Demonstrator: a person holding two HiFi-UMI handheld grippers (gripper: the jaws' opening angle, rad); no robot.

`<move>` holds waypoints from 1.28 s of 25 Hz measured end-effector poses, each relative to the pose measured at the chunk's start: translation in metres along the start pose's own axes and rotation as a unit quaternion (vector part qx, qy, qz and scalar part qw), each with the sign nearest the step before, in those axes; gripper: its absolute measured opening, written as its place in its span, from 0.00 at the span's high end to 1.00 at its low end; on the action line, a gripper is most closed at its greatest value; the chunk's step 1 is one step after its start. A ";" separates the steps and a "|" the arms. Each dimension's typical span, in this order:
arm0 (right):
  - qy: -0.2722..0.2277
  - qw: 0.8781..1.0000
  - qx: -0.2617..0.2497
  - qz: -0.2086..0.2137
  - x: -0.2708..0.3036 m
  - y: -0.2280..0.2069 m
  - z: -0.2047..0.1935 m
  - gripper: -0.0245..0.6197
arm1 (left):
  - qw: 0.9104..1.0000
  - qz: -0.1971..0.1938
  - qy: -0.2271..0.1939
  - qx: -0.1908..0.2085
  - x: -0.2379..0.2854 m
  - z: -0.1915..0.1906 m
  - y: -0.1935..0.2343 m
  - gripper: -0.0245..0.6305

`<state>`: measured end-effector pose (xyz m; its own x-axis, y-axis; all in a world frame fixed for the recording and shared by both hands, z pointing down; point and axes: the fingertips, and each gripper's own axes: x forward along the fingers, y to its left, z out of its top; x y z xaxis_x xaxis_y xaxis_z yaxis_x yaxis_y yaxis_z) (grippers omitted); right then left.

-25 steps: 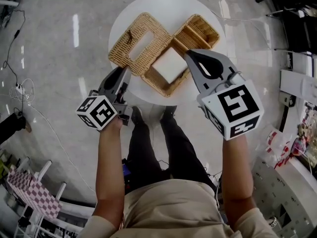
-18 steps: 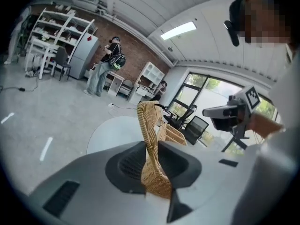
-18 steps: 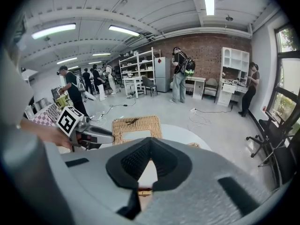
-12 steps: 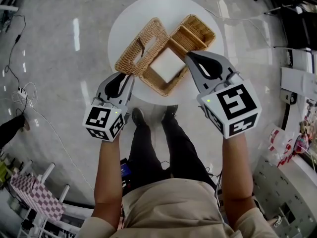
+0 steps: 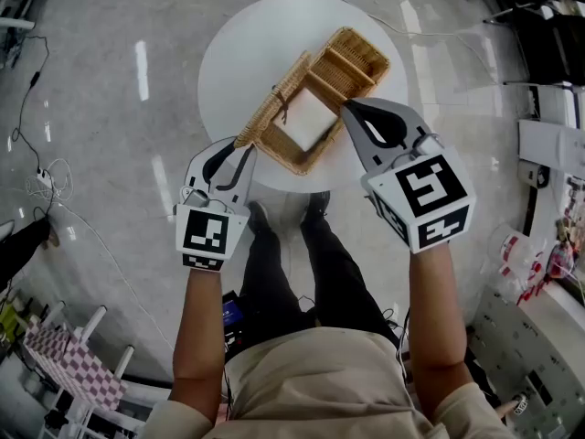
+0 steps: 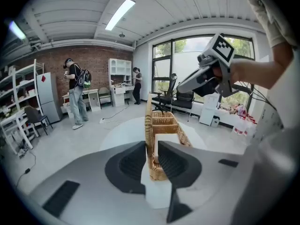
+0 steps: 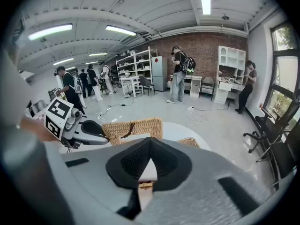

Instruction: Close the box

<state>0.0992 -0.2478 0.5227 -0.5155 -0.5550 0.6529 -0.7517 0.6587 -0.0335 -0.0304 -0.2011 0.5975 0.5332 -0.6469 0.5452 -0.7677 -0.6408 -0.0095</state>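
A wicker box (image 5: 352,58) sits on a round white table (image 5: 247,44), with a white block (image 5: 306,117) in its near compartment. Its hinged wicker lid (image 5: 274,108) stands almost upright along the box's left side. My left gripper (image 5: 245,146) is shut on the lid's near edge; in the left gripper view the lid (image 6: 149,121) runs edge-on between the jaws of the left gripper (image 6: 151,146). My right gripper (image 5: 347,106) hovers at the box's right rim, shut with its tips together (image 7: 150,142). From the right gripper view the raised lid (image 7: 133,129) faces me.
The table is small, and its near edge lies just in front of my feet (image 5: 251,216). Cables (image 5: 37,167) trail over the floor at left. Several people (image 7: 180,71), shelves (image 7: 133,64) and office chairs (image 6: 166,100) stand far off in the room.
The lid, lying open flat to the left a second ago, has swung up to nearly upright. My left gripper moved right and toward the box with it. The right gripper stayed put.
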 end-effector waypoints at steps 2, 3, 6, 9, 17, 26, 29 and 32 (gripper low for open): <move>0.000 1.000 0.002 -0.002 -0.004 0.000 0.000 0.97 | 1.000 -0.006 0.000 0.019 -0.001 0.007 -0.008 0.85; 0.000 1.000 0.003 -0.003 -0.006 -0.001 0.000 0.97 | 1.000 -0.011 0.000 0.028 0.000 0.010 -0.013 0.85; -0.002 1.000 0.005 -0.007 -0.013 -0.001 0.001 0.97 | 0.998 -0.027 0.007 0.055 0.001 0.017 -0.028 0.85; -0.006 1.000 0.009 -0.012 -0.020 -0.001 0.004 0.97 | 0.996 -0.047 0.015 0.071 0.001 0.022 -0.043 0.85; -0.010 0.999 0.016 -0.027 -0.037 -0.008 0.005 0.97 | 0.989 -0.062 0.047 0.125 0.007 0.015 -0.064 0.85; -0.009 0.999 0.019 -0.037 -0.052 -0.012 0.010 0.97 | 0.979 -0.091 0.090 0.156 0.008 0.007 -0.077 0.85; -0.008 0.999 0.020 -0.039 -0.056 -0.013 0.013 0.97 | 0.975 -0.102 0.105 0.165 0.009 0.005 -0.082 0.84; -0.008 0.999 0.021 -0.041 -0.059 -0.015 0.016 0.97 | 0.970 -0.117 0.120 0.178 0.008 0.003 -0.089 0.82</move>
<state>0.1344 -0.2327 0.4729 -0.4570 -0.6149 0.6426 -0.8081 0.5889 -0.0112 0.0438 -0.1505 0.6001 0.5474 -0.3789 0.7462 -0.4420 -0.8880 -0.1267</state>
